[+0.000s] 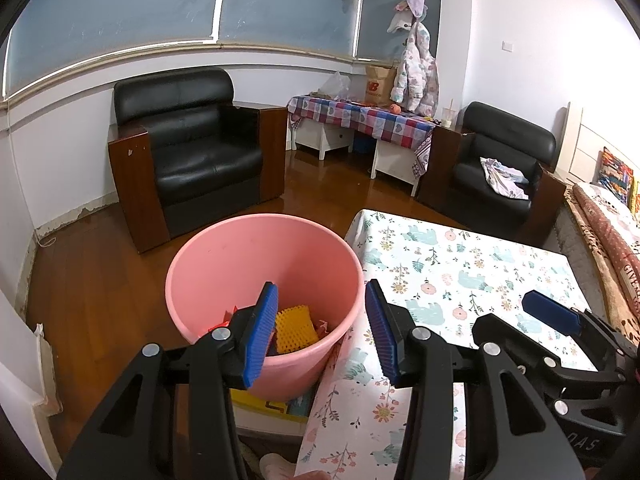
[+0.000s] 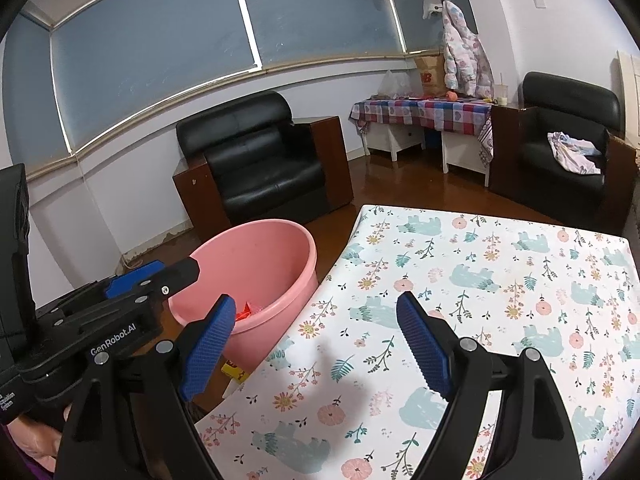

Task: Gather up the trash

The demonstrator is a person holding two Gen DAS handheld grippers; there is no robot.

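Observation:
A pink plastic bucket point(image 1: 264, 280) stands on the wooden floor beside the table's left edge; inside lie a yellow foam net point(image 1: 294, 328) and red scraps point(image 2: 246, 312). My left gripper point(image 1: 320, 332) hovers over the bucket's right rim, open, nothing between its blue pads. My right gripper point(image 2: 316, 344) hangs open above the table's left part, with only the floral cloth point(image 2: 480, 280) under it. The right gripper point(image 1: 560, 320) also shows at the right of the left wrist view. At the left of the right wrist view sits the left gripper point(image 2: 152, 276).
A black armchair point(image 1: 192, 148) stands behind the bucket, a second one point(image 1: 500, 168) at the back right. A low bench with a checked cloth point(image 1: 360, 116) lines the far wall. A yellow box point(image 1: 272, 404) lies on the floor under the bucket's near side. Patterned bedding point(image 1: 612, 232) lies at the right.

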